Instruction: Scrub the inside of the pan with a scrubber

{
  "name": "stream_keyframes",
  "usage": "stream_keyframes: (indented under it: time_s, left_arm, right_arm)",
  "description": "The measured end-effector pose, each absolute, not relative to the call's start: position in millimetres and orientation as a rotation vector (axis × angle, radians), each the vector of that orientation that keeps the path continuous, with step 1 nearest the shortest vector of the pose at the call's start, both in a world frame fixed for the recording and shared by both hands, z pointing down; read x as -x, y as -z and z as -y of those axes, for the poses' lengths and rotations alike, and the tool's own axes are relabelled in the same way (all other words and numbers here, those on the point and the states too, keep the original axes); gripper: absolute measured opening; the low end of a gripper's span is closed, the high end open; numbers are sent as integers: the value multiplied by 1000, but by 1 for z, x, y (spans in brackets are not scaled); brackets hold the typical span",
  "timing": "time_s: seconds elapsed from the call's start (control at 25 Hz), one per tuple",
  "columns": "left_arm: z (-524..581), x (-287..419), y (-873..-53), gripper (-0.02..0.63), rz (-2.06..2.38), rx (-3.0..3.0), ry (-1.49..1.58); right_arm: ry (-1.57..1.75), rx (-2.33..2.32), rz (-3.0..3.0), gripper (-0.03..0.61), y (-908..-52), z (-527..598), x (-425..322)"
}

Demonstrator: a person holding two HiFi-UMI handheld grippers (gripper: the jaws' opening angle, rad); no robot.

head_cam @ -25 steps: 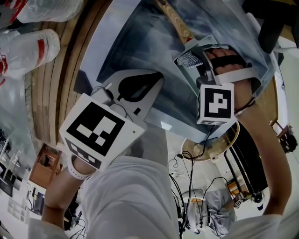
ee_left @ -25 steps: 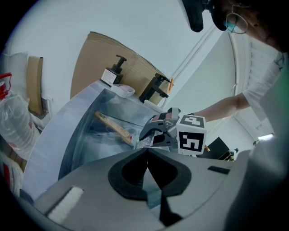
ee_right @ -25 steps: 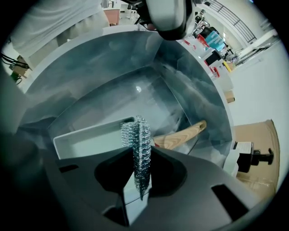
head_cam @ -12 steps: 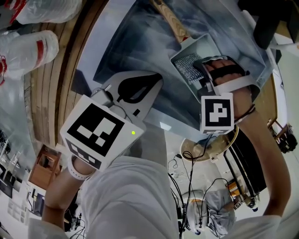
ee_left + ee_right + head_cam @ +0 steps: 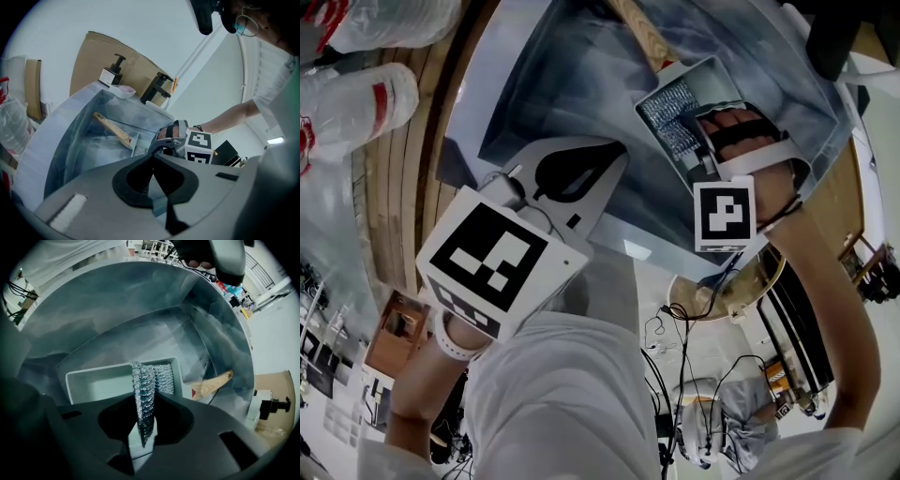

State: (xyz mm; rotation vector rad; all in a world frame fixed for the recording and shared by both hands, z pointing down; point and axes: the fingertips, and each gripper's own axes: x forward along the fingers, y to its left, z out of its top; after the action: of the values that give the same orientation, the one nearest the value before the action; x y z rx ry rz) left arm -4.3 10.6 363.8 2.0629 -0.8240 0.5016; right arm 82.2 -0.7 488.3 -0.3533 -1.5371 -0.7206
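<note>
Gripping the scrubber [image 5: 667,114], the right tool [image 5: 687,131] reaches into the pan [image 5: 717,82] at the head view's upper right. The pan lies in the sink [image 5: 572,75]. The left tool [image 5: 609,161] hangs mid-frame above the sink's near edge.

In the left gripper view, the jaws meet at lower centre, empty.

In the right gripper view, the jaws pinch the scrubber at centre, over the pan's floor.

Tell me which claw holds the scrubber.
The right claw: it is shut on the scrubber, which reaches into the pan. The left claw is shut and empty.
</note>
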Motion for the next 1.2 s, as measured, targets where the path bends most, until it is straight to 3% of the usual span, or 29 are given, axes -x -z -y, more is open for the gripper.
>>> stream_keyframes:
  time_s: [0.6,1.2]
  left_arm:
    - [-7,-5,-327,5,846,-2137,-535]
    - [-33,-6,-233,5,941,-2233,-501]
  right_arm:
    - [723,-16,1645,66,-425,10,-93]
    - [200,-635,1936,67,-296,-16,-107]
